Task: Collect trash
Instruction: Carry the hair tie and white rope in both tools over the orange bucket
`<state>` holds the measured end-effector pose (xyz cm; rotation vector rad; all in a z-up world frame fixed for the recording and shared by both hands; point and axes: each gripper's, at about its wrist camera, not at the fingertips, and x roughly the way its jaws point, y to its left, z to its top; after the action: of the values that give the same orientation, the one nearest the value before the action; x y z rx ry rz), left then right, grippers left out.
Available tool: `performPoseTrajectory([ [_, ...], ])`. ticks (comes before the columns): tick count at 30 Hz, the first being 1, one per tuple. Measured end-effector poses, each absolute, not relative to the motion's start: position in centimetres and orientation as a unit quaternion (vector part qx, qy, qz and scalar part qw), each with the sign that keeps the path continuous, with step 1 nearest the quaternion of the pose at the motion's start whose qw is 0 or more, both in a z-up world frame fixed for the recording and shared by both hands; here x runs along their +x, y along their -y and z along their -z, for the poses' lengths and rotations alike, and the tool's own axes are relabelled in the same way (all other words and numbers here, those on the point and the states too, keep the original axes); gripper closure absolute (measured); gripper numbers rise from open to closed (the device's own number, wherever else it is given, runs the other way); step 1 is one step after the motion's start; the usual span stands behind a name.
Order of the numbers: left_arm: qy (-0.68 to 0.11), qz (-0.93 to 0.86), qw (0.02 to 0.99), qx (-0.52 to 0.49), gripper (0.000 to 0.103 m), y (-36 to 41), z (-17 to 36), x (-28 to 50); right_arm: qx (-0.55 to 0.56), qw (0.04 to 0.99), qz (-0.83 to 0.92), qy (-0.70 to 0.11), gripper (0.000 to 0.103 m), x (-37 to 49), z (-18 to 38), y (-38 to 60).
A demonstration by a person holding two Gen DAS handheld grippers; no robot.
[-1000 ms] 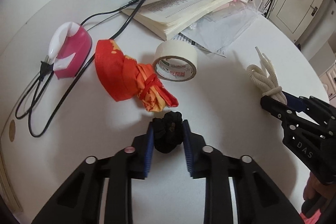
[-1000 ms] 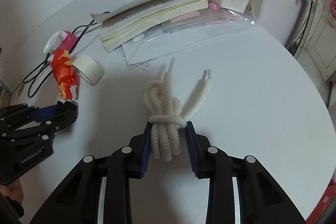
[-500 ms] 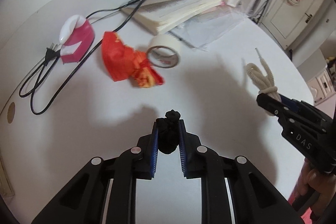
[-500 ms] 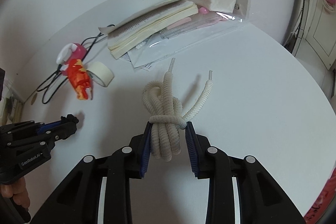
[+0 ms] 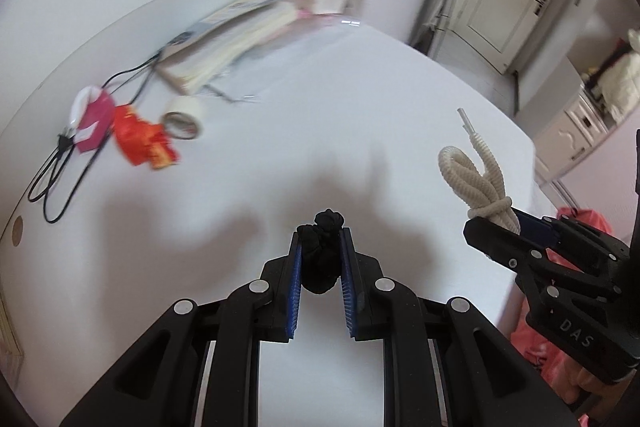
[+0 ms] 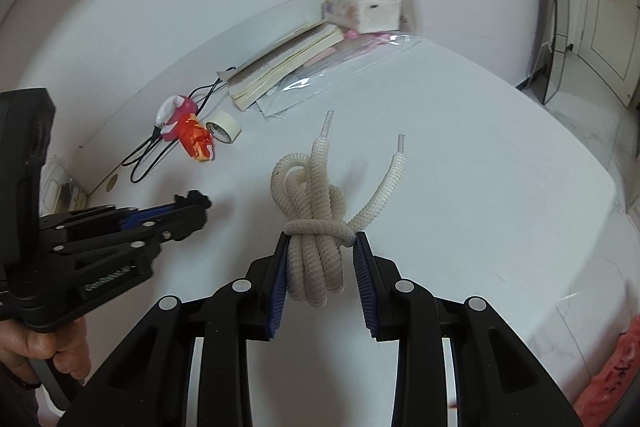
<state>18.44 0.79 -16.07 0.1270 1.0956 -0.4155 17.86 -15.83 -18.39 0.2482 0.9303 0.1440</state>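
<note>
Nearest, the left gripper [image 5: 321,259] has its blue pads pressed tight on a small black wad [image 5: 322,255], held up clear of the white table [image 5: 280,155]. To its right, the right gripper [image 6: 320,259] is clamped partway closed around a knotted bundle of cream cord [image 6: 316,223], whose two loose ends with clear tips stick out forward past the jaws; it too hangs above the tabletop. A hand [image 6: 44,347] grips the left tool's handle at the near left edge of the right wrist view. Farther off on the left of the table lie an orange-red crumpled wrapper [image 6: 196,137], a roll of tape [image 6: 224,131] just beside it, a pink-and-white plug-in device [image 6: 174,115] with its black cable [image 6: 148,159], then an open book [image 6: 284,63] and a tissue pack [image 6: 362,10] at the far wall.
</note>
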Motion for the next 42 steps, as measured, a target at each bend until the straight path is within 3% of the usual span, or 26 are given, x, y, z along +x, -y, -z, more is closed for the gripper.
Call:
performPoseTrajectory([
  [17,-0.509,0.355,0.769,0.152,0.084,17.0,17.3,10.8,0.204,0.874,0.074,-0.434,0.071,3.6,18.0,31.2],
  [31,-0.536,0.42,0.701,0.21,0.084,25.2,23.4,7.1,0.272,0.831,0.159,-0.457,0.071,-3.4,24.6,38.3],
  [42,-0.572,0.414,0.669,0.232,0.084,27.3,29.5,7.1,0.315,0.796,0.171,-0.488,0.071,-3.4,32.8,40.5],
])
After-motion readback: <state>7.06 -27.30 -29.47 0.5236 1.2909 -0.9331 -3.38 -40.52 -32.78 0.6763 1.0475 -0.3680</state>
